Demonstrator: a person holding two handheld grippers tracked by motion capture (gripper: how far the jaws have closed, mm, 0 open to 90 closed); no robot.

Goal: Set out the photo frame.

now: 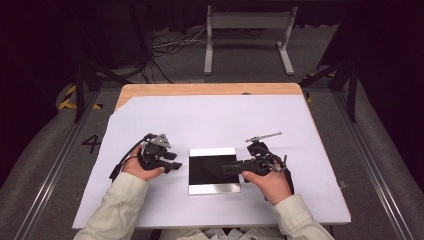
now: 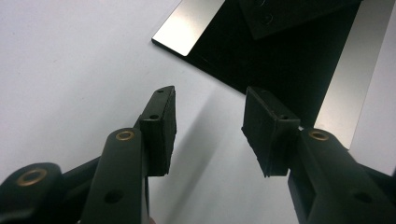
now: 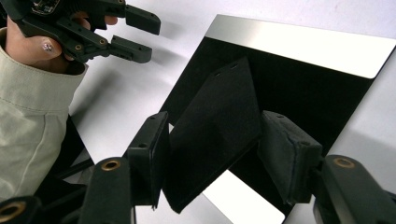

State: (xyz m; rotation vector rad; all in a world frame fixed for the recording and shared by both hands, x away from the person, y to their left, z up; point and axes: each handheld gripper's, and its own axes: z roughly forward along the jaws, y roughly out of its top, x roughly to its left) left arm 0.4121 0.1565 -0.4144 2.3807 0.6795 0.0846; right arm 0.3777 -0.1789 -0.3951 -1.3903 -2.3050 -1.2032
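1. The black cloth (image 3: 215,135) hangs tilted between the right gripper (image 3: 212,158) pads, over the mirror-like plate (image 1: 213,170).
2. The plate lies flat at 6 o'clock on the white surface (image 1: 210,120).
3. The left gripper (image 1: 172,162), at the plate's 9 o'clock, stands wide and holds nothing.

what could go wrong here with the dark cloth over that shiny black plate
1. The right claw has the dark cloth between its jaws, but a gap shows beside one pad, so the cloth may slip out.
2. The mirror-like plate lies loose on the white sheet; wiping could push it sideways.
3. The left claw stands open beside the plate's corner without touching it, so nothing steadies the plate.
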